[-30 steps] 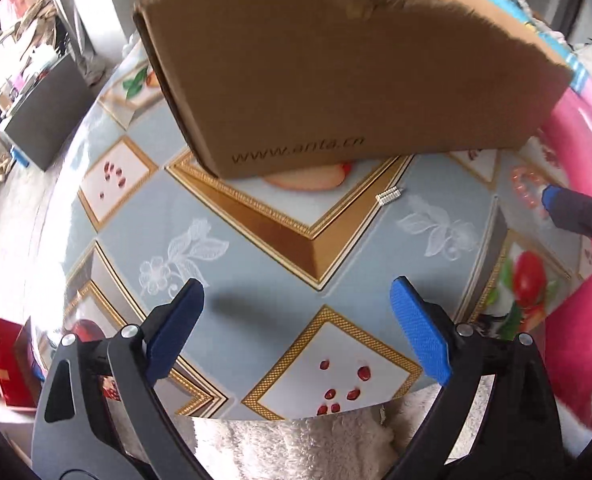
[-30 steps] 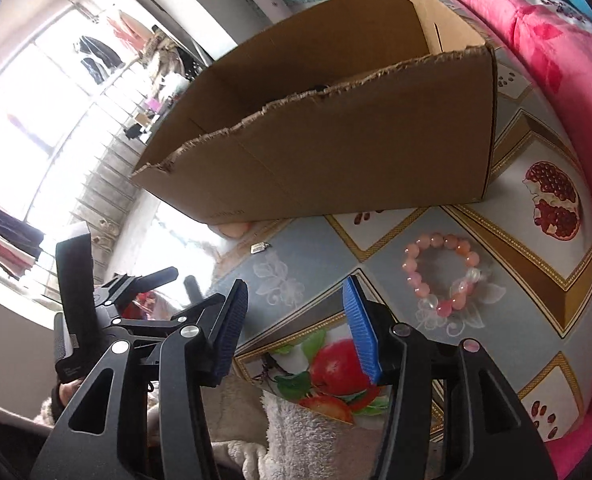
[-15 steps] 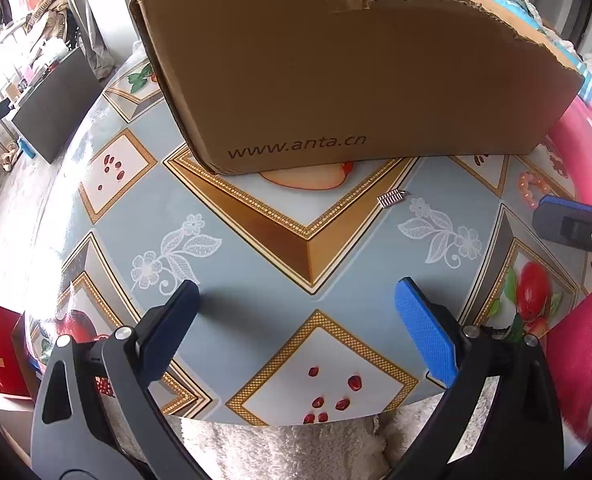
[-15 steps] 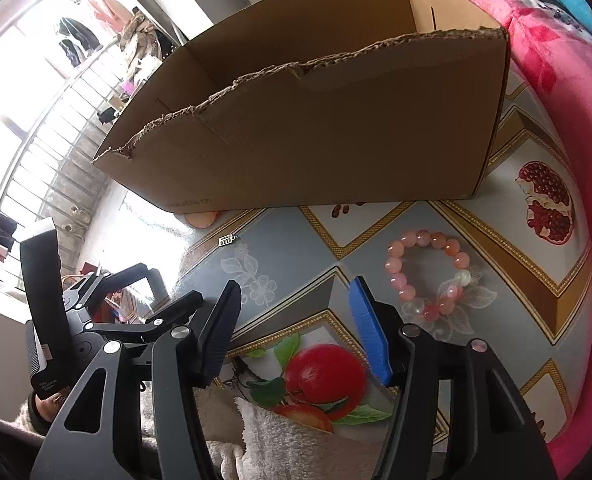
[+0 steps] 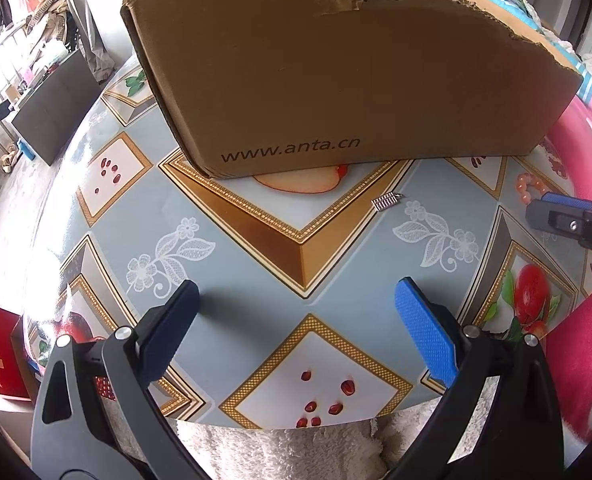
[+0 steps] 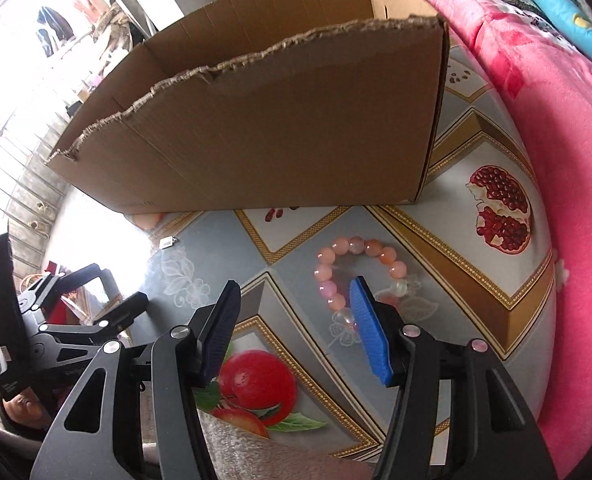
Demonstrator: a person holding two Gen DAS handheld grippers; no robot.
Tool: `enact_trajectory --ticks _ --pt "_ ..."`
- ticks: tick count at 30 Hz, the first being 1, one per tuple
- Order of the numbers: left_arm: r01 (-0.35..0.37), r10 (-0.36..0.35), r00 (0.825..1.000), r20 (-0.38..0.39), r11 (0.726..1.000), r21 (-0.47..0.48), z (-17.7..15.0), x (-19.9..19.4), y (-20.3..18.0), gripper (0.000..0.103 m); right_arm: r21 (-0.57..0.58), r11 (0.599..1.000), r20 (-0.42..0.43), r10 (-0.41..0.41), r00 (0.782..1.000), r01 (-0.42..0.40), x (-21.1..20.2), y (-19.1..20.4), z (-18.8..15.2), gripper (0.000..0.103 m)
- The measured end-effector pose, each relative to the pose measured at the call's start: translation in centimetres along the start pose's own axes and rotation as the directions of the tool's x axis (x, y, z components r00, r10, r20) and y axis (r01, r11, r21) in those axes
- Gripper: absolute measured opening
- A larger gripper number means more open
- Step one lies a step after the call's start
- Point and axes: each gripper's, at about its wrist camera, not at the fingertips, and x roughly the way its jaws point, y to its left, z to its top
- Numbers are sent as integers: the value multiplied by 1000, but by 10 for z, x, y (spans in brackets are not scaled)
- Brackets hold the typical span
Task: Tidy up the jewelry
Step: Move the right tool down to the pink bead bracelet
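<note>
- The right gripper (image 6: 294,312) has its jaws apart with nothing between them; its blue pad (image 6: 370,332) covers part of the pink bead bracelet (image 6: 358,268) in the right wrist view, and whether it touches the beads I cannot tell.
- The bracelet lies flat on the patterned tablecloth (image 6: 448,280), at about 1 o'clock from that gripper and just in front of the cardboard box (image 6: 276,132).
- Risk: only one pad is near the ring, so a squeeze from here would likely catch air or push the beads sideways; they look round and smooth, and I judge they could slip or roll out of a shallow pinch.
- Risk: a small silver piece (image 5: 386,201) lies on the cloth at 12 o'clock from the left gripper (image 5: 296,312); it is thin and flat, and could be overlooked or hard to pinch up.
- The left gripper's jaws stand wide apart and empty over bare cloth.
- Risk: the box's front wall is tall with a torn top edge (image 6: 256,56); a low carry could snag the bracelet there.
- The box stands open-topped at 12 o'clock; its floor is hidden, so its contents cannot be told.
</note>
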Motion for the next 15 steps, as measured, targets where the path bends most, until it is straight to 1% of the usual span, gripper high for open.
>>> enact_trajectory --ticks 3,10,11,15 --pt "0 0 1000 1 1000 1 0 -1 -1 95 -11 1000 -9 -4 1000 4 5 4 -1 57" --pt "1 -1 1000 6 1000 1 -1 -1 -3 95 -55 999 -18 0 1000 -1 15 27 0 58" --pt "1 -1 1000 7 1000 1 -1 -2 -4 95 -59 998 -18 2 1000 -3 19 35 -1 59" --pt "1 -1 1000 8 1000 1 -2 -2 -3 95 -71 997 -15 7 1000 -8 22 44 -2 61"
